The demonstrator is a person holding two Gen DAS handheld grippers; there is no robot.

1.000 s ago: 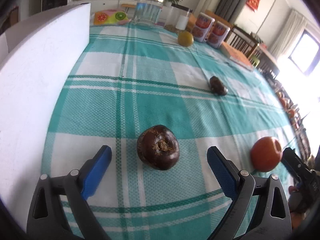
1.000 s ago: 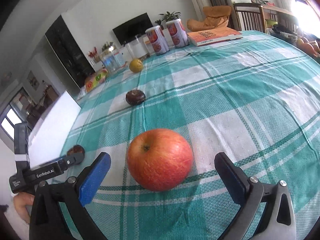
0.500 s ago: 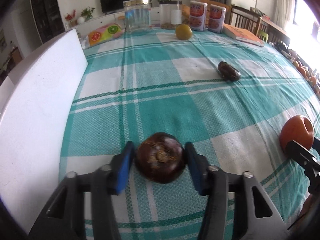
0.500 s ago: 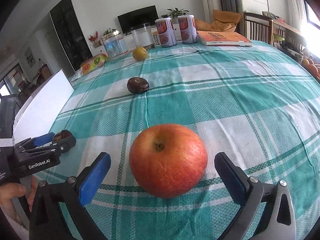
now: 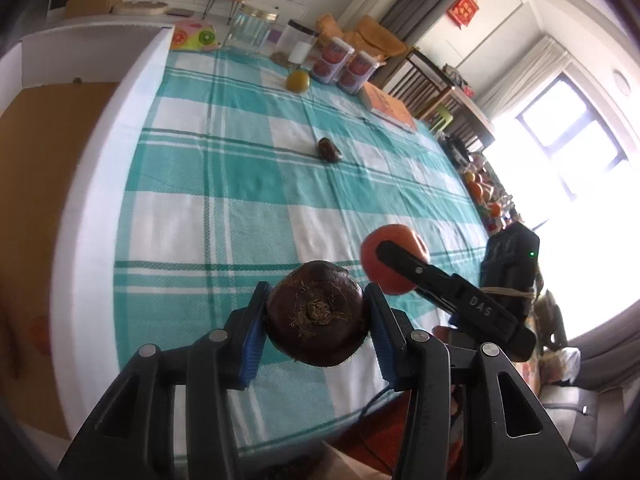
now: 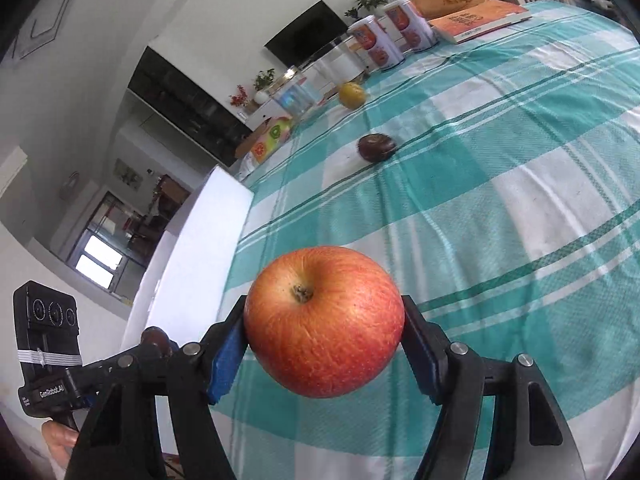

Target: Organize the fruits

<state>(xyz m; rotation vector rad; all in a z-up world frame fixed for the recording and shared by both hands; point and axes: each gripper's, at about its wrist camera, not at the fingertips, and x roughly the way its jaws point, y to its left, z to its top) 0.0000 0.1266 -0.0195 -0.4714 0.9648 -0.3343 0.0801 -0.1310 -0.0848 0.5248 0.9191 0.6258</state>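
My left gripper point(image 5: 316, 316) is shut on a dark brown round fruit point(image 5: 317, 312) and holds it above the teal checked tablecloth point(image 5: 224, 184). My right gripper point(image 6: 323, 326) is shut on a red apple point(image 6: 323, 320), also lifted off the cloth; the apple shows in the left wrist view point(image 5: 384, 264) just right of the brown fruit. A second dark brown fruit point(image 5: 329, 149) point(image 6: 376, 146) lies mid-table. A yellow-orange citrus fruit point(image 5: 298, 80) point(image 6: 352, 95) lies at the far end.
A white board point(image 5: 108, 152) point(image 6: 192, 248) runs along the table's left edge. At the far end stand two printed cans point(image 5: 344, 65), glass jars point(image 5: 250, 28), a fruit-print box point(image 5: 194, 38) and an orange book point(image 5: 388, 106).
Both grippers have closed on their fruits and lifted them off the cloth: the left closed on the brown fruit first, then the right closed on the apple. Both views now tilt.
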